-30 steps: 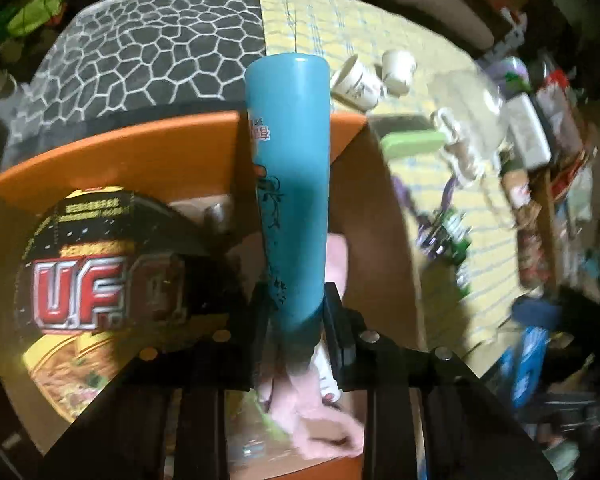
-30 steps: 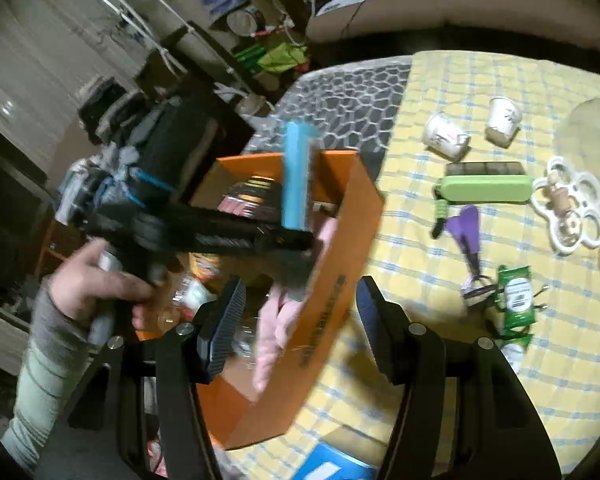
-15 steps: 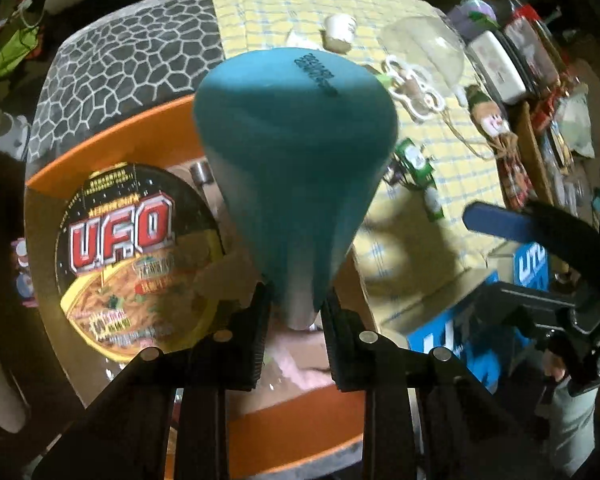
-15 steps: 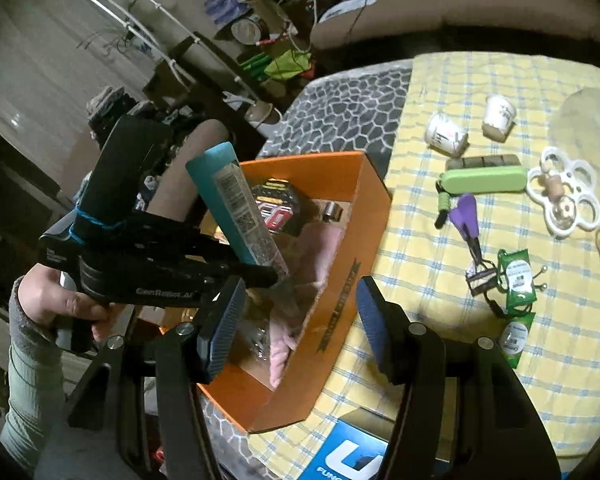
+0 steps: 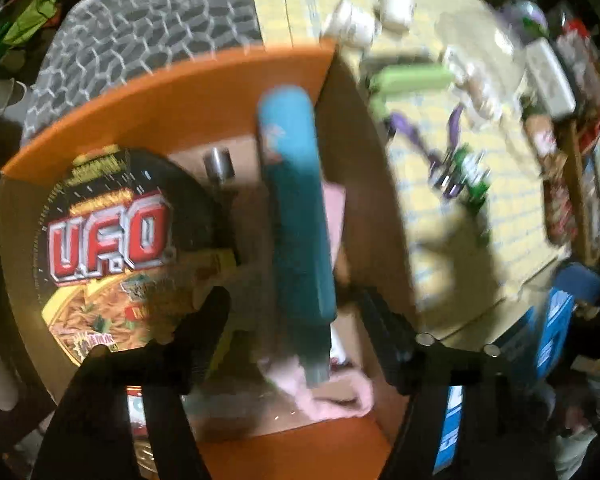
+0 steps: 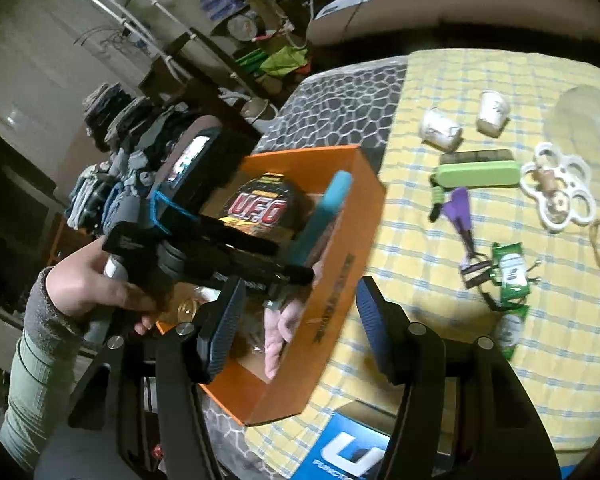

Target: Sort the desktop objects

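Released since before, teal tube (image 5: 296,216) upright in orange box (image 6: 336,280), left gripper (image 5: 292,312) opening, right gripper (image 6: 296,320) apart, empty.

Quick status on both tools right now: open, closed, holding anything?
Left tool: jaws opening, letting go of the teal tube over the orange box.
Right tool: open, holding nothing.

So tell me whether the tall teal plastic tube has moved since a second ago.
Yes. The teal tube has dropped out of the left gripper, whose jaws are opening, and now leans inside the orange box.
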Motion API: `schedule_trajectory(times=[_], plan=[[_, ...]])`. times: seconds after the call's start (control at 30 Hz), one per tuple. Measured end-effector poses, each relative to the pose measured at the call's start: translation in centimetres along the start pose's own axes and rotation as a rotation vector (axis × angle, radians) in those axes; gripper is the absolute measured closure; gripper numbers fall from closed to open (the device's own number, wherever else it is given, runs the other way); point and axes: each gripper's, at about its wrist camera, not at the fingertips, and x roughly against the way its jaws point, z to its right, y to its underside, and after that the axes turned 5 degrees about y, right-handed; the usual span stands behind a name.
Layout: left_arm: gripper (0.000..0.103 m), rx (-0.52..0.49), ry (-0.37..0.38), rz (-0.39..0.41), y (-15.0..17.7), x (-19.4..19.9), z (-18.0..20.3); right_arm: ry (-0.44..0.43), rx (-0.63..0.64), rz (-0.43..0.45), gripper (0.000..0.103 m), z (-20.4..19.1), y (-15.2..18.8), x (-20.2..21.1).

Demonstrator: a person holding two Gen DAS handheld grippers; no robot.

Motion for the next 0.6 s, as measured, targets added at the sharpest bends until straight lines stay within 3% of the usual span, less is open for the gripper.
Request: schedule_trajectory(times=[0.1, 0.17, 0.23, 0.4, 0.5, 0.6], plan=[[0.022, 0.004, 0.027, 0.095, 0.7, 3.3, 0.1, 0.008, 0.001, 0.020, 0.047, 0.3, -0.6, 0.8], [0.019, 0.014, -0.003, 0.174, 1.7, 5.4, 0.1, -0.011, 0.008, 0.034, 0.046, 0.1, -0.8, 1.2], [0.001, 0.012, 0.006, 0.234, 3.3, 6.9, 0.4, -0.033, 0.025, 0.039, 0.035, -0.6, -1.0, 1.2], [0.000, 0.059, -0.016, 0.297, 7.3, 6.9, -0.5, -0.031, 0.082, 0.020, 0.018, -3.4, -0.6, -0.2], [0.000, 0.114, -0.009, 0.318, 9.1, 6.1, -1.5, 0.009, 0.115, 0.010, 0.000, -4.8, -0.2, -1.4], [0.000, 0.146, -0.037, 0.341, 10.7, 6.1, -2.2, 0.029, 0.122, -0.009, 0.000, -5.7, 0.3, -2.2]])
